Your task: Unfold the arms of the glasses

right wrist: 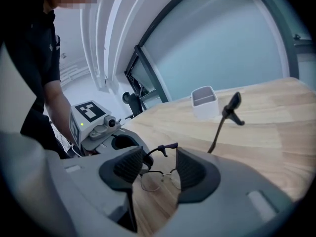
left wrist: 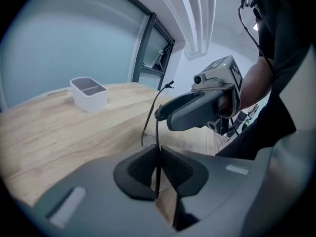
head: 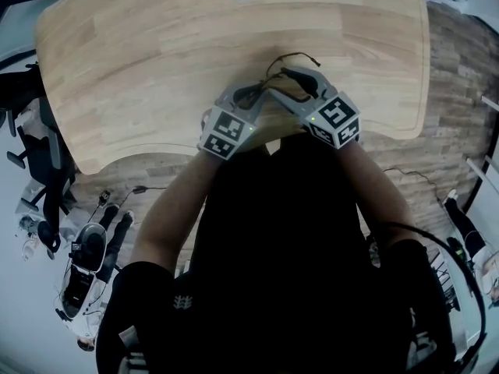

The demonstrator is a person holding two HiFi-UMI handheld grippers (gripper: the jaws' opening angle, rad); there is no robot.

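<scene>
Black fingers (left wrist: 140, 169) of the left gripper (left wrist: 158, 169) were clamped on a thin dark part of the glasses (left wrist: 157, 137), which hung over the near edge of the wooden counter (head: 156, 68). At its 3 o'clock in the head view, the right gripper (right wrist: 160, 164) had its fingers (right wrist: 131, 167) apart and pressing on nothing, with the lenses showing through the gap. One arm (right wrist: 223, 120) of the glasses rose toward 1 o'clock in the right gripper view, its dark tip in the air. Farther off, a white container (left wrist: 89, 94) stood at the counter's far edge, at 12 o'clock in the head view.
</scene>
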